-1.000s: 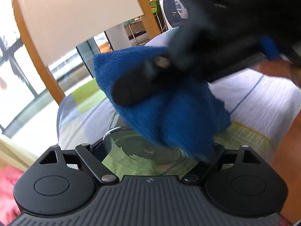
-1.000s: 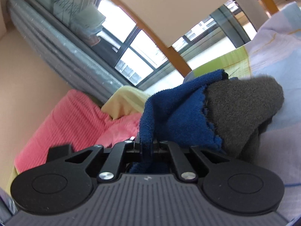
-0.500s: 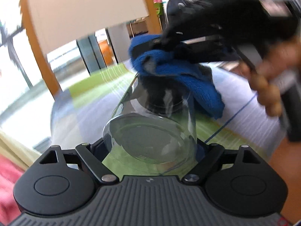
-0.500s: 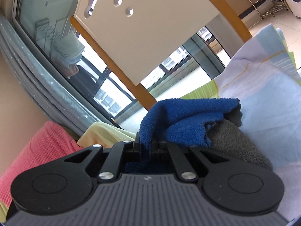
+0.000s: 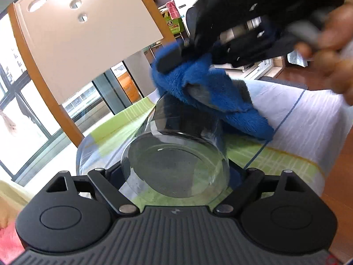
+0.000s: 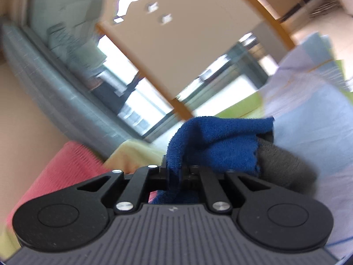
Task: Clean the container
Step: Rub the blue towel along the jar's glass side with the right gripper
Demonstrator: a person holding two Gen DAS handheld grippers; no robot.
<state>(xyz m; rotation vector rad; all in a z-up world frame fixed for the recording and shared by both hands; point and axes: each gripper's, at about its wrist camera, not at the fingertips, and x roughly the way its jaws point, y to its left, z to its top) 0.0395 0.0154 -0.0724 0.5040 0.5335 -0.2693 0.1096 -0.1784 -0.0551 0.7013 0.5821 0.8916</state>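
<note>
Over pastel checked bedding [image 5: 308,119], my left gripper [image 5: 176,172] clamps a clear glass jar [image 5: 176,154]; my right gripper [image 6: 178,172] pinches a blue-and-grey plush cloth [image 6: 220,145], seemingly inside its mouth.

Both wrist views look close along their tongs, sharing the blue cloth [image 5: 211,92].

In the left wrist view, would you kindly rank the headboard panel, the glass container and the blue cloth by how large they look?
1. headboard panel
2. glass container and blue cloth: these look alike in area, and the glass is nearest the camera, so I leave them unranked.
</note>
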